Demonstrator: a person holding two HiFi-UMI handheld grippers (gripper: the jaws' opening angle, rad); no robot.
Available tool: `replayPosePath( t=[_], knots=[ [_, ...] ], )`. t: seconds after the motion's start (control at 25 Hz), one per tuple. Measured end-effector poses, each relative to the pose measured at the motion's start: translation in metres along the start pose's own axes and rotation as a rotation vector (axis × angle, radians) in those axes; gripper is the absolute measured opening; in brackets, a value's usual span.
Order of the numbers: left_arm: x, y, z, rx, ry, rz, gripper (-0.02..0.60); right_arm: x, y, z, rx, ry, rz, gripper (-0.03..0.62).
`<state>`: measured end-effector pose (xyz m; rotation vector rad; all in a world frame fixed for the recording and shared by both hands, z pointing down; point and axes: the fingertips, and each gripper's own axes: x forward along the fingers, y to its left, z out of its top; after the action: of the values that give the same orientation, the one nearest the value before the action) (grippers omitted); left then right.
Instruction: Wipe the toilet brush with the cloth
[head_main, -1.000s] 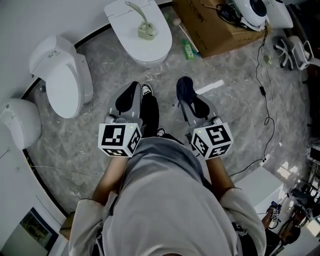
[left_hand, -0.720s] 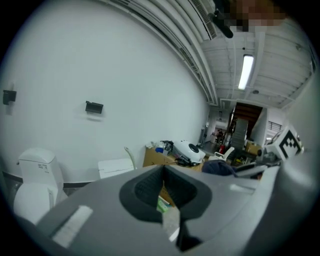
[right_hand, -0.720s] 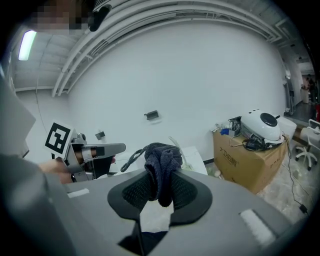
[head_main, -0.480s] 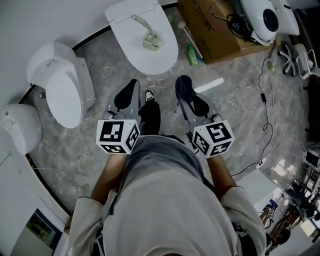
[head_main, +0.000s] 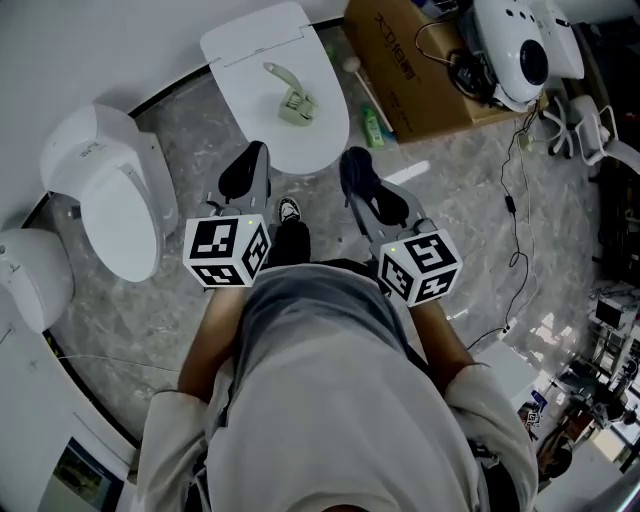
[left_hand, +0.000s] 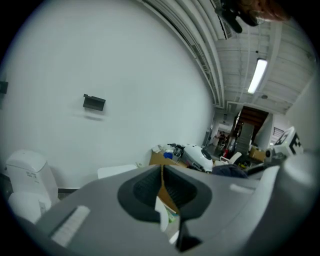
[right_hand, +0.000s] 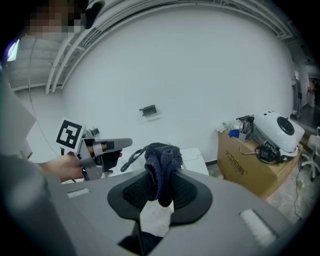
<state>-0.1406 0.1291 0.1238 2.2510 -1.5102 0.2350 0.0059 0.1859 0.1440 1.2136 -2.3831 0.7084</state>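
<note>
A pale green toilet brush (head_main: 289, 97) lies on the closed lid of a white toilet (head_main: 246, 62) at the top of the head view. My left gripper (head_main: 245, 170) hovers just short of the lid's near edge, its jaws shut with nothing between them (left_hand: 161, 172). My right gripper (head_main: 362, 185) is level with it on the right and is shut on a dark blue cloth (right_hand: 161, 160), which bunches up above the pads (right_hand: 185, 192). In the right gripper view the left gripper (right_hand: 107, 145) shows at the left. The brush is hidden in both gripper views.
A cardboard box (head_main: 420, 75) with a white helmet-like device (head_main: 520, 50) and cables stands to the right of the toilet. A green bottle (head_main: 372, 125) lies beside the box. Two more white toilets (head_main: 105, 190) stand at the left. A black cable (head_main: 515, 210) trails over the marble floor.
Both grippers and the person's feet have come closer to the toilet with the brush. The cloth stays in the right gripper, and the left gripper stays shut.
</note>
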Motion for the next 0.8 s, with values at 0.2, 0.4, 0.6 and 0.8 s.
replayPosePath(
  t=[0.2,0.4,0.6,0.8],
  knots=[
    [0.034,0.023,0.009,-0.007,0.002,-0.005,0.000,0.023,-0.004,0.017,-0.030,0.016,0.017,0.071],
    [0.068,0.043,0.010,-0.004,0.022,-0.002,0.000,0.041,-0.005,0.015,-0.032,0.044,0.050,0.071],
    [0.106,0.059,0.007,-0.011,0.038,-0.007,0.000,0.060,-0.011,0.010,-0.009,0.076,0.082,0.071],
    [0.154,0.074,0.002,-0.106,0.084,-0.023,0.000,0.074,-0.029,0.009,0.029,0.091,0.102,0.071]
  ],
)
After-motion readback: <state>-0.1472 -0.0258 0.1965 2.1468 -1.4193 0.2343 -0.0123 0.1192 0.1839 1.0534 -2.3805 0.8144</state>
